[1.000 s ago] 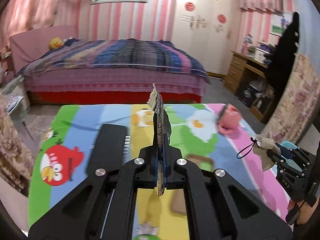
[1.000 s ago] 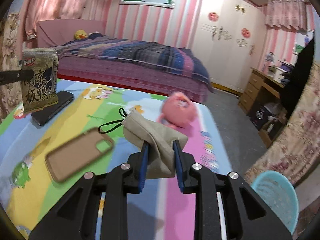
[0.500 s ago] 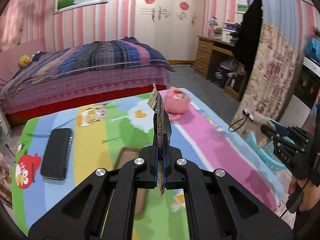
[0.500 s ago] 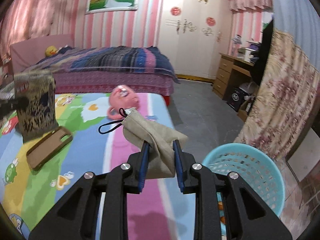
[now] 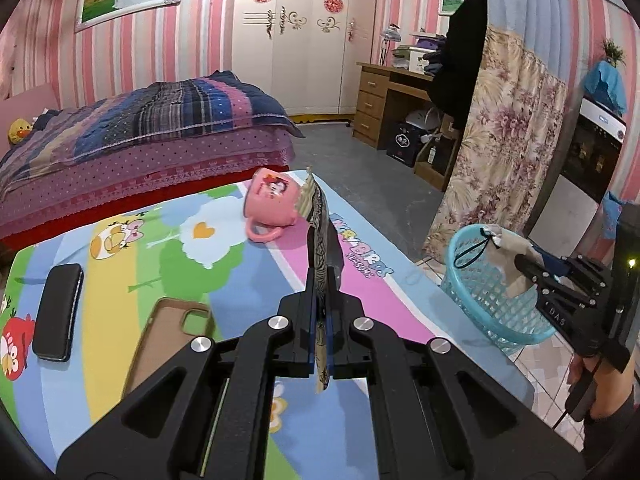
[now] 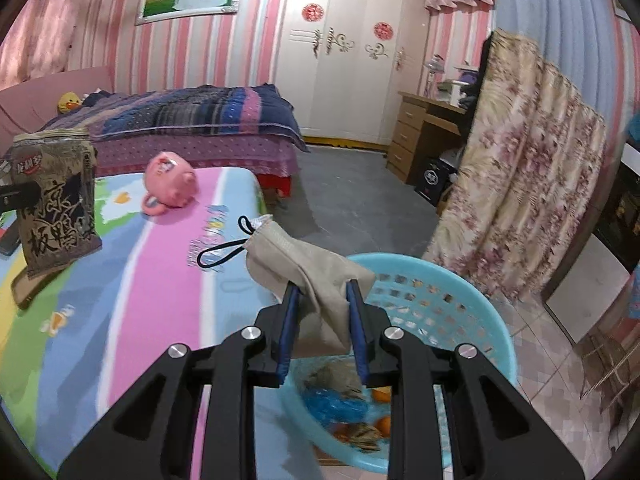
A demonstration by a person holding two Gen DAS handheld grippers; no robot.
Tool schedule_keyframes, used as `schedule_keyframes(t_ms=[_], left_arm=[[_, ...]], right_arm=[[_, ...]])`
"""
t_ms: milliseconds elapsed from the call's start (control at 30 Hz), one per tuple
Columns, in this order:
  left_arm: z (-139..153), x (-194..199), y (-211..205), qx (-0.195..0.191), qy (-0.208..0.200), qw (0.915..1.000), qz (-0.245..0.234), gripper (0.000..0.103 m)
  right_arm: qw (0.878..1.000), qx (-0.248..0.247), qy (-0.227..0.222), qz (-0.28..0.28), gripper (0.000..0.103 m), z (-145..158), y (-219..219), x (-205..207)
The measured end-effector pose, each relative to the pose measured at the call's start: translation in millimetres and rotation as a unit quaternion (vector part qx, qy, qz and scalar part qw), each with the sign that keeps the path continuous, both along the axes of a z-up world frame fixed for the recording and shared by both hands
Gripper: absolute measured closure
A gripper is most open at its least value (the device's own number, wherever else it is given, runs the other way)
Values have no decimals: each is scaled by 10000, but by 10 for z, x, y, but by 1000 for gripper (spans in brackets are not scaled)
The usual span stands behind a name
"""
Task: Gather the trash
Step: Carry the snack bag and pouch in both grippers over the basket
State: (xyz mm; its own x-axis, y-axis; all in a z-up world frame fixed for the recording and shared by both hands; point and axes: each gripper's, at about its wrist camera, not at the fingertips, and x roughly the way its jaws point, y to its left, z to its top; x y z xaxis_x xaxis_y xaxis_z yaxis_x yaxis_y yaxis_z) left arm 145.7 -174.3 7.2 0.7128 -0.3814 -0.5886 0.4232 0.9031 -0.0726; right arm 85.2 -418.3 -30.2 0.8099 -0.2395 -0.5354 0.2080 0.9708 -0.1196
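My left gripper (image 5: 319,280) is shut on a dark snack packet (image 5: 320,224), held edge-on above the colourful table mat; the packet's face shows in the right wrist view (image 6: 54,196). My right gripper (image 6: 322,292) is shut on a beige drawstring pouch (image 6: 304,264) and holds it over the near rim of the light-blue trash basket (image 6: 460,296). The basket holds wrappers and orange scraps. In the left wrist view the right gripper (image 5: 524,264) and pouch (image 5: 508,248) hang above the basket (image 5: 488,304), right of the table.
On the mat (image 5: 224,240) lie a pink mug (image 5: 272,208) on its side, a brown phone case (image 5: 168,336) and a black phone (image 5: 58,312). A bed (image 5: 140,132), a wardrobe, a desk and a floral curtain (image 5: 500,152) stand beyond.
Both grippers have swung right. The right gripper has carried the pouch from over the table to above the basket. The left gripper, with the packet, has followed toward the table's right edge.
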Motion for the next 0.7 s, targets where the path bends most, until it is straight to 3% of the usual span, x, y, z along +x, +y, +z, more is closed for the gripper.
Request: schedule_keyframes(t_ms=[367,700], left_arm=[[-133,22,-343,62,138,9998,-109,101],[-149,-142,-684,189,-17,9993,-312,101]], right_arm=[[9998,57,-39,-211,78,-57,-522,-109],[9993,112,-64,-359,78,-105,-857,-210]])
